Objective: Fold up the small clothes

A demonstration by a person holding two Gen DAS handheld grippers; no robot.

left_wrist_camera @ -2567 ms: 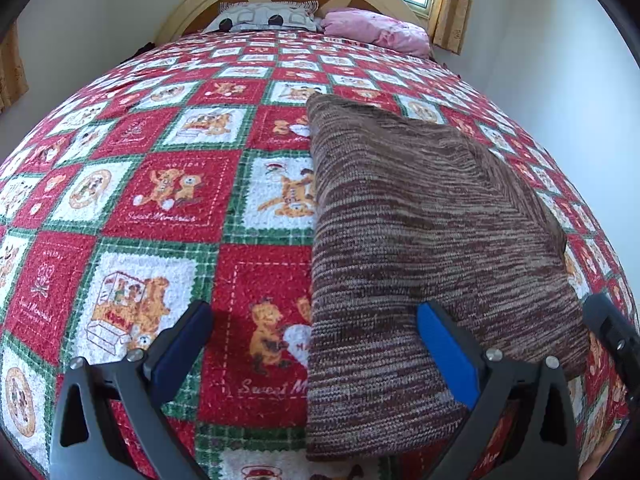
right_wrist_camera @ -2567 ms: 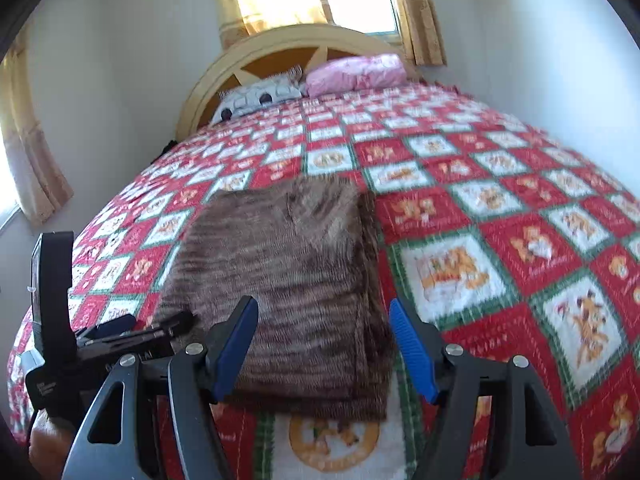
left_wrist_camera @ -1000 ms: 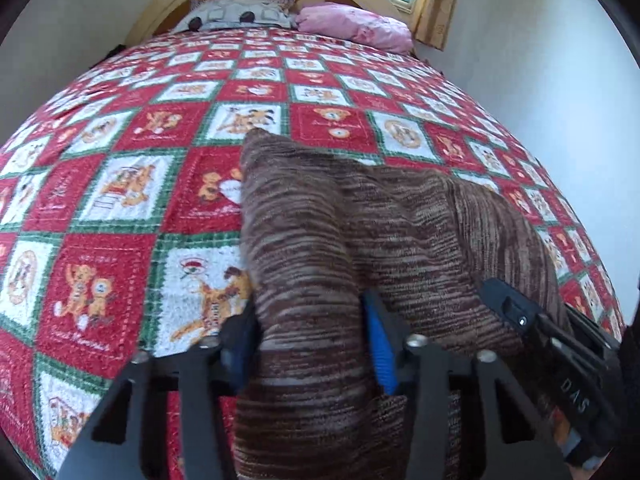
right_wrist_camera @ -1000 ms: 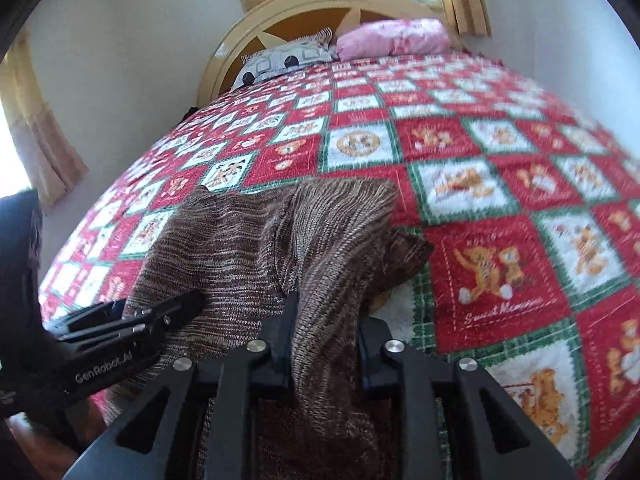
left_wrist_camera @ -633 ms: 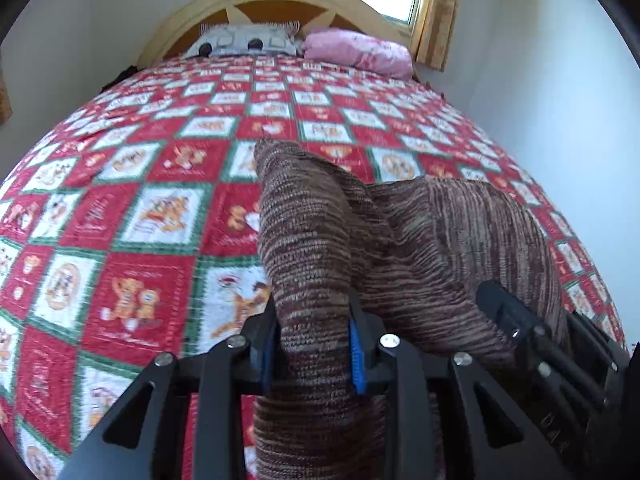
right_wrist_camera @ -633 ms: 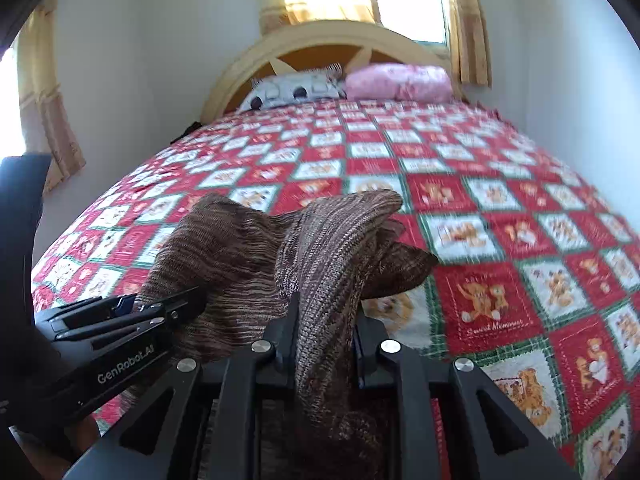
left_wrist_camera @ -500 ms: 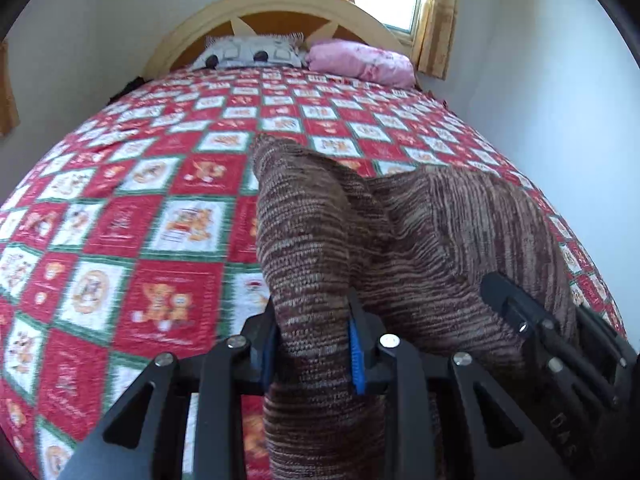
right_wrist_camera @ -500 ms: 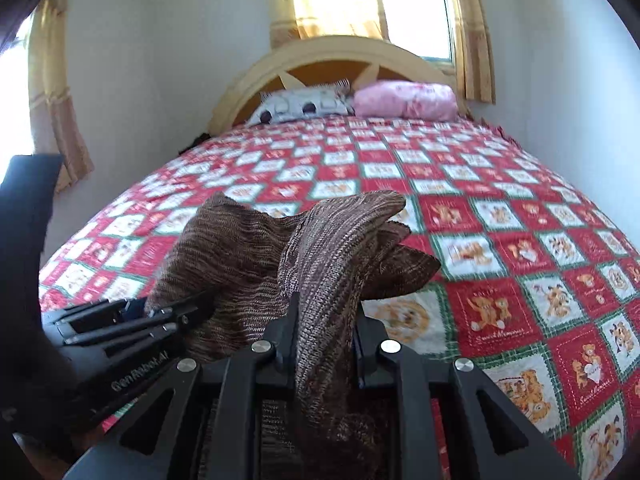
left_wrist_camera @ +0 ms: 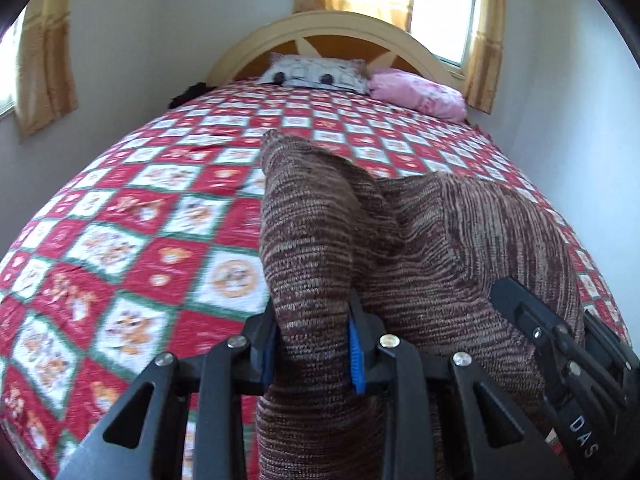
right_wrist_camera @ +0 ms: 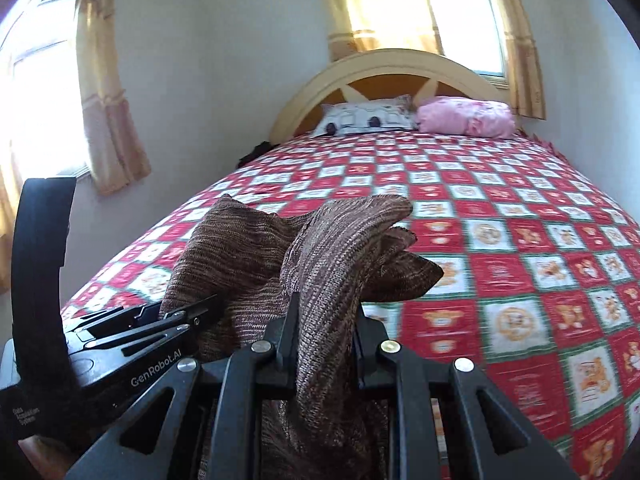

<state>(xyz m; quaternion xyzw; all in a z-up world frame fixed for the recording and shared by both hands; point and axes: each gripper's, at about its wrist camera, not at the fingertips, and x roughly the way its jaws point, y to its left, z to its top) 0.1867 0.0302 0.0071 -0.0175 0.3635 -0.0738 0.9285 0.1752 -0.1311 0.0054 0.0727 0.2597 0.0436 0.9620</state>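
Observation:
A brown striped knit garment (left_wrist_camera: 420,248) hangs lifted above the red patchwork bedspread (left_wrist_camera: 140,220). My left gripper (left_wrist_camera: 312,344) is shut on the garment's near left edge. My right gripper (right_wrist_camera: 326,332) is shut on its near right edge; the garment (right_wrist_camera: 240,248) rises in folds between the two. The right gripper's body shows at the lower right of the left wrist view (left_wrist_camera: 560,356), and the left gripper's body at the lower left of the right wrist view (right_wrist_camera: 132,344). The garment's far end droops toward the bed.
A patterned white pillow (left_wrist_camera: 316,74) and a pink pillow (left_wrist_camera: 418,94) lie against the arched wooden headboard (left_wrist_camera: 332,36). Walls close in on both sides, with curtained windows (right_wrist_camera: 416,4) behind and at the left.
Both grippers closed on the garment's near edge and lifted it off the bed. They keep rising and tilting up, so more wall and window show.

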